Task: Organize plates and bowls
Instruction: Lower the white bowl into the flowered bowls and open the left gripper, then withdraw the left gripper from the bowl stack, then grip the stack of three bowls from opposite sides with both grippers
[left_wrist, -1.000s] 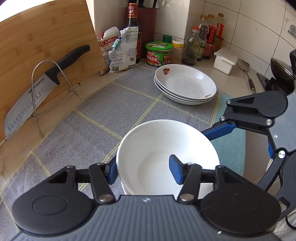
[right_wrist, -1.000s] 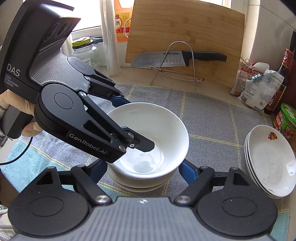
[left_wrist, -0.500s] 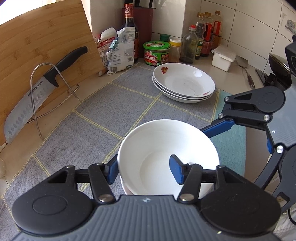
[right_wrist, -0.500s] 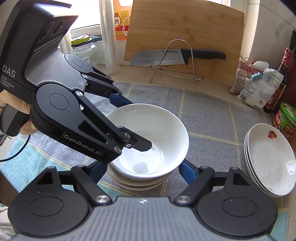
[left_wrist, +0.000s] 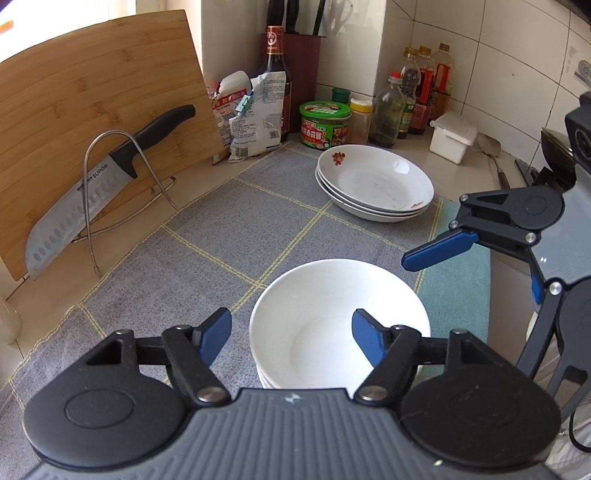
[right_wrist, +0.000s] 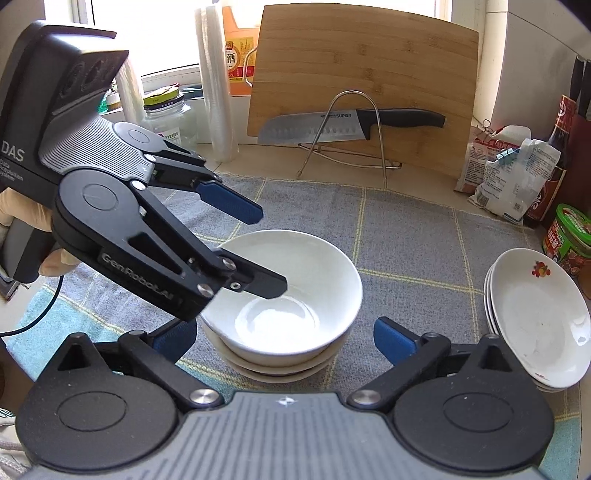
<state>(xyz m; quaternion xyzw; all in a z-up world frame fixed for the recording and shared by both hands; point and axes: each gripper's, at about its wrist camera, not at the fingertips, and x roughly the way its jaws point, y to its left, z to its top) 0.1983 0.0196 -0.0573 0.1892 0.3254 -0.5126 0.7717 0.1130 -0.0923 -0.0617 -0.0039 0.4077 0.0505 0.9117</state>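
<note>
White bowls (left_wrist: 340, 321) sat stacked just ahead of the left gripper (left_wrist: 291, 338), whose jaws had just been opening, one blue pad inside the rim, not pressing. From the right wrist, the right gripper (right_wrist: 280, 341) had just spread wide around that stack (right_wrist: 284, 295), clear of it; plates (right_wrist: 535, 317) lay to its right.

bright daylight from the window (right_wrist: 162, 33), perhaps overexposed; sharp centre, fisheye-bent edges.

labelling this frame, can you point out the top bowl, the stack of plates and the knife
top bowl (right_wrist: 295, 295): right wrist view, inner wall.
stack of plates (left_wrist: 373, 181): left wrist view, well of the top plate.
knife (right_wrist: 317, 127): right wrist view, blade, in the wire rack.
</note>
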